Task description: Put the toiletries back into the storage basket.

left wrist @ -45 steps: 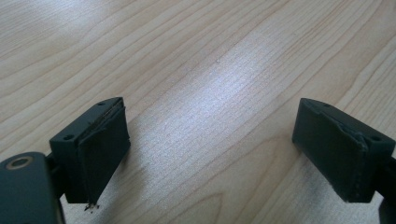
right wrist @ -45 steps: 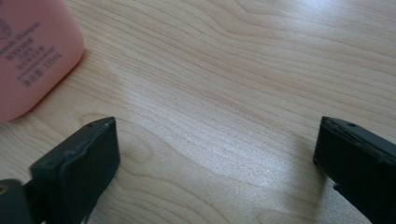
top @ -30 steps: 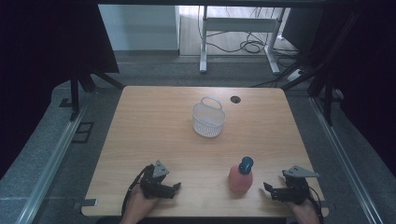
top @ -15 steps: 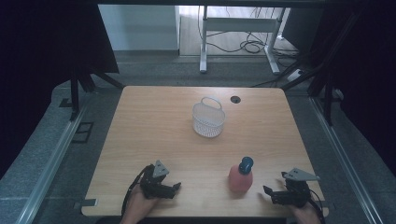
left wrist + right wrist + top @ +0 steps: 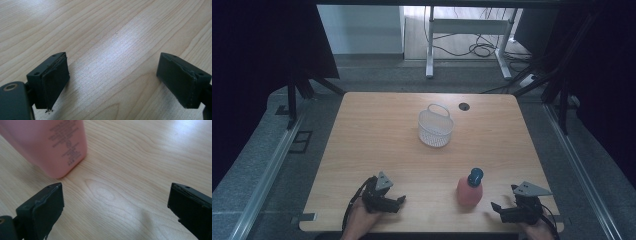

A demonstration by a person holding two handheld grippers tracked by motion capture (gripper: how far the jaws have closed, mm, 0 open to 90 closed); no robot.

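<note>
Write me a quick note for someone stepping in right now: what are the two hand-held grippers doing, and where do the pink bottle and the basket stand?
Left gripper: open, empty, low over the table's near edge.
Right gripper: open, empty, close beside the pink bottle, not touching it.
The bottle stands upright near the front edge, blue cap on. White basket sits mid-table, apparently empty.
Done: nothing picked up yet.
Left: probably grasp the bottle, perhaps take it to the basket.

A pink bottle (image 5: 469, 190) is seen standing just left of the right hand-held gripper (image 5: 498, 209); a white basket (image 5: 435, 127) is set well beyond.
</note>
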